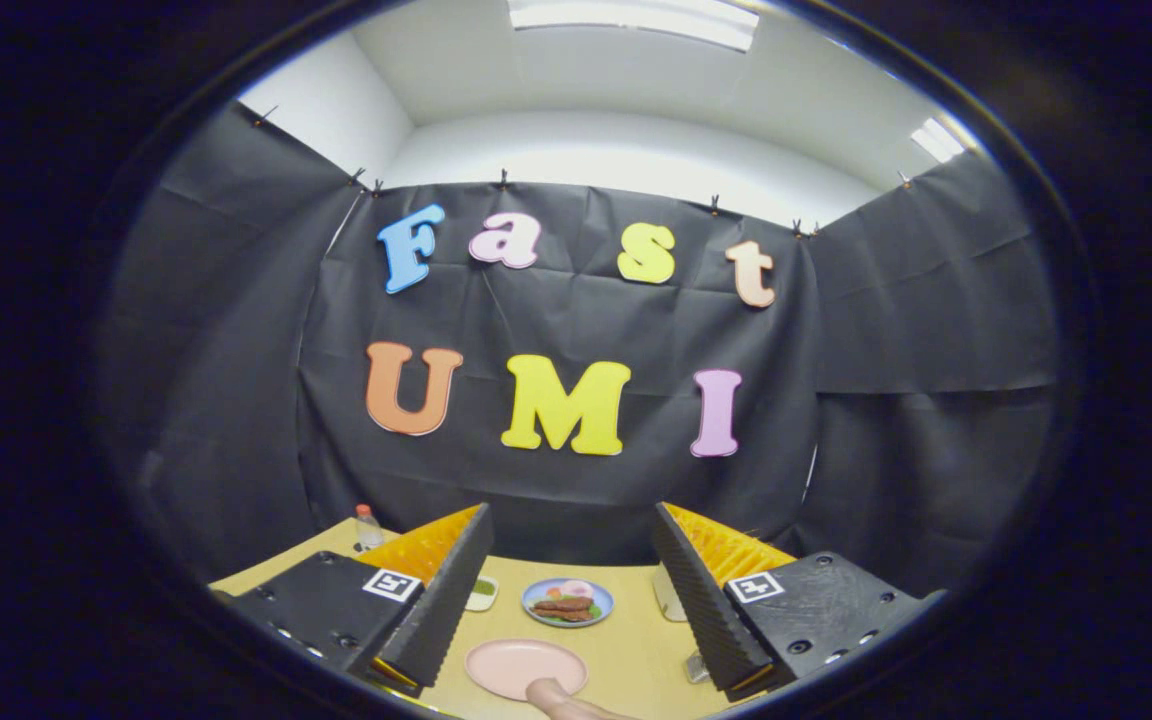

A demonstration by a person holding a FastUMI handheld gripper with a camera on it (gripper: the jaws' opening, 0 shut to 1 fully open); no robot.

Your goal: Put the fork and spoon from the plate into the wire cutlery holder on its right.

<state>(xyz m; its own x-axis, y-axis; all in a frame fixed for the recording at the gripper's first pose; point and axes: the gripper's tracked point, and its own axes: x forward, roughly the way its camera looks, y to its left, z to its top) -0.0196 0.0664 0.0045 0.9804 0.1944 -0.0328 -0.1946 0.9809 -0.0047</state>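
Gripper (570,610) fingers wide open, empty; pink plate (525,667) sits low centre, between them (cutlery not discernible).

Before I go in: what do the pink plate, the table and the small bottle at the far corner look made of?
The round pink plate looks like matte plastic or melamine: flat colour, no glare. The light tan table looks like smooth wood laminate, evenly toned; grain too faint to tell. The small clear bottle with a red cap seems thin plastic, though it is tiny here. The gripper has its jaws open, holding nothing.
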